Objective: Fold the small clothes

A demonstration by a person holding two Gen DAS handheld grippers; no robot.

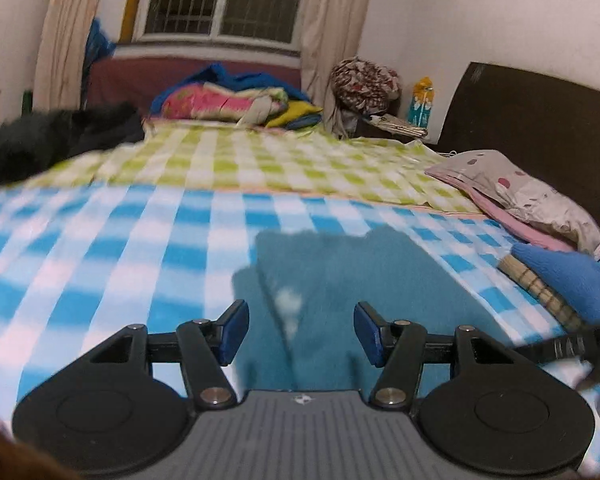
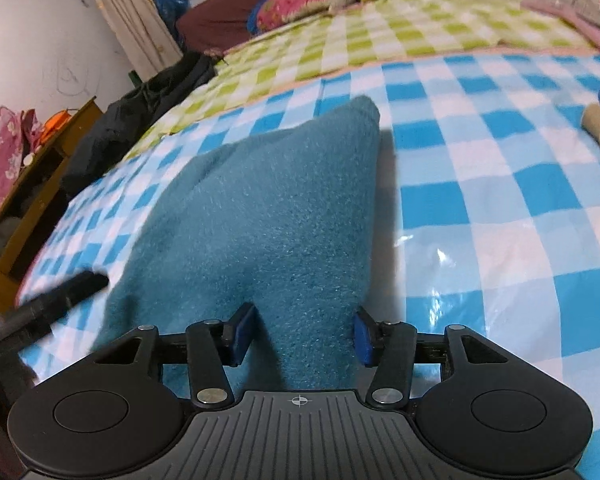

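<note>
Item, nearest: our left gripper and right gripper, both parted, pads clear of cloth, holding nothing. Beyond: teal garment, doubled over on the blue-checked bed. Step, we judge: one fold laid. Next: regrasp an edge for a second fold.

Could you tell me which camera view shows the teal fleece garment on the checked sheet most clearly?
The right wrist view: the teal fleece garment fills the centre, sharp, its far tip visible. The left wrist view shows it blurred and partly hidden by the gripper body.
</note>
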